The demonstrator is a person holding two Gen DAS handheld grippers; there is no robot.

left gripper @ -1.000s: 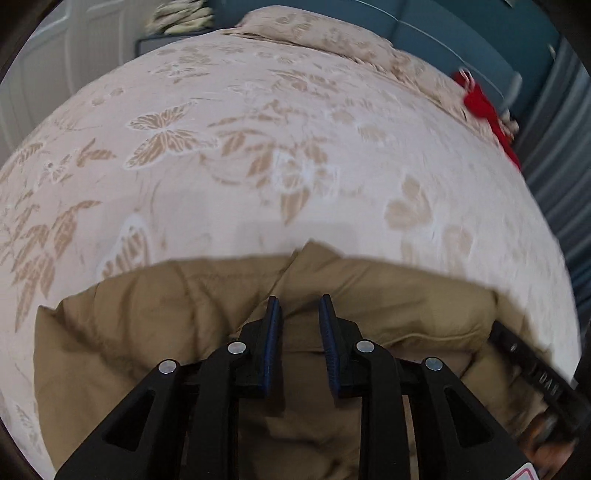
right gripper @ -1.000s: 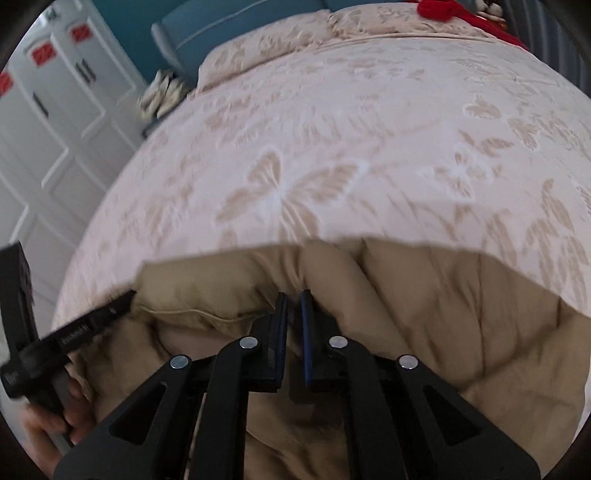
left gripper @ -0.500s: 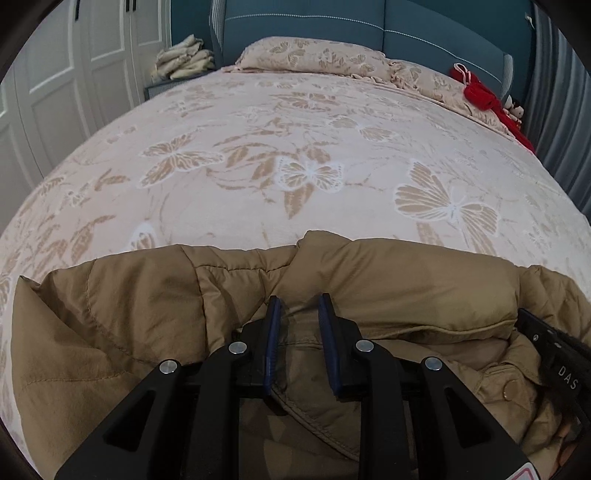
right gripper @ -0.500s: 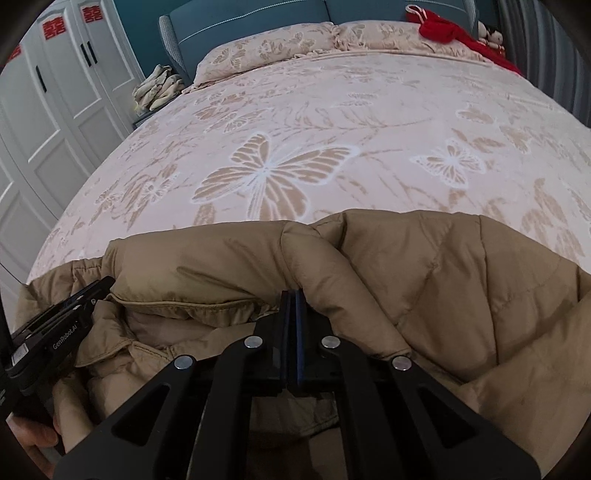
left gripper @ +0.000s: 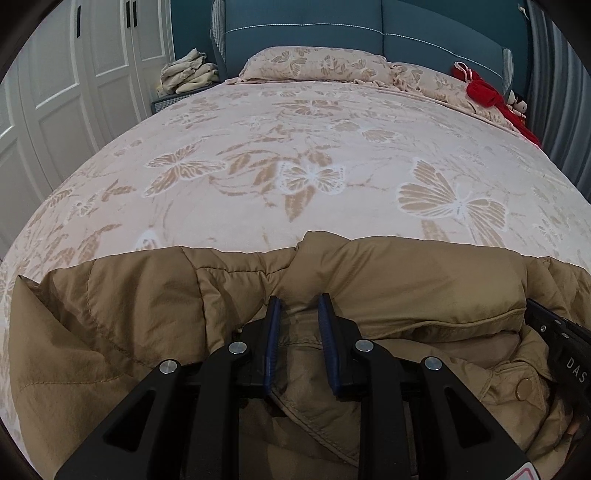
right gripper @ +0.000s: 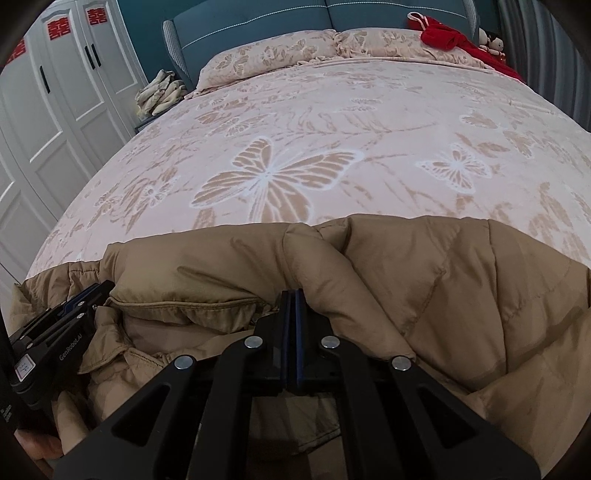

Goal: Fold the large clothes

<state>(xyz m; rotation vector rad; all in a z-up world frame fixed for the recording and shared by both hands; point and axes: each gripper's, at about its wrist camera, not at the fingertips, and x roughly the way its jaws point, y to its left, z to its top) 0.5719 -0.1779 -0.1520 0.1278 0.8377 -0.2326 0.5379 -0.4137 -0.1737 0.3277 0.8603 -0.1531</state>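
Note:
A tan padded jacket [left gripper: 406, 280] lies spread across the near end of the bed, collar area toward me. My left gripper [left gripper: 298, 301] is shut on a thick fold of the jacket near the collar, with cloth filling the gap between its blue pads. My right gripper [right gripper: 292, 293] has its pads pressed together on a thin edge of the jacket [right gripper: 461, 288], and a puffy fold bulges over its tips. Each gripper shows in the other's view: the right gripper [left gripper: 554, 339] at the right edge, the left gripper [right gripper: 70, 317] at the left edge.
The bed [left gripper: 295, 147] has a pink butterfly-patterned cover reaching back to pillows [left gripper: 314, 62] and a blue headboard [left gripper: 369, 33]. A red item [left gripper: 484, 92] lies at the far right corner. Folded cloths [left gripper: 188, 72] sit on a bedside stand, beside white wardrobe doors [left gripper: 74, 92].
Both grippers sank a little with the jacket and tipped up, so the headboard and wardrobe came into view. The right gripper's small gap closed. The jacket now rests on the bed.

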